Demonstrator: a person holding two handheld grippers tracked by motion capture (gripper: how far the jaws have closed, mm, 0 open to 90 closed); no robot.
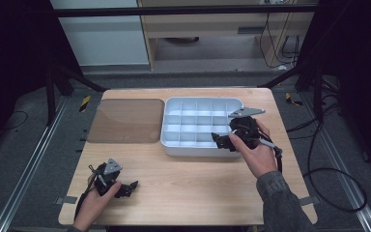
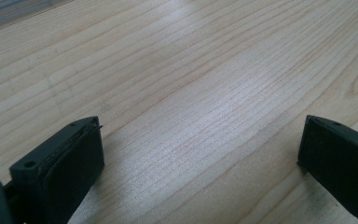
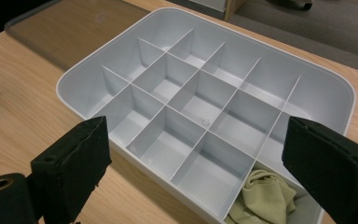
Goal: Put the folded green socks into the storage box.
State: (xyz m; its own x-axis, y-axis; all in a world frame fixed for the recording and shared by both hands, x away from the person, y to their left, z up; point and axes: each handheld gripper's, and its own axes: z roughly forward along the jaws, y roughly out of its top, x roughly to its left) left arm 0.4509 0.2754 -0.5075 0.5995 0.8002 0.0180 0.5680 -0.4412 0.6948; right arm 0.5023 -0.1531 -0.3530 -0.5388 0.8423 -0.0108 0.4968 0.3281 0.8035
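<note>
White plastic, the divided tray (image 1: 174, 140) lies on my worktop (image 1: 193, 183) with its long axis left to right, a crumpled olive cloth (image 3: 263, 198) in its near-right corner compartment. My right gripper (image 3: 205, 158) hovers there gaping, gripping nothing (left gripper (image 2: 200, 154) too, wide over bare wood).

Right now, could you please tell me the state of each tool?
Left tool: open, holding nothing, over the bare table.
Right tool: open, holding nothing, above the divided tray; a beige cloth lies in a compartment.

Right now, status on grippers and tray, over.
Both grippers open, left on bare table, right over tray. Cloth in corner compartment. Nothing obstructing.
</note>
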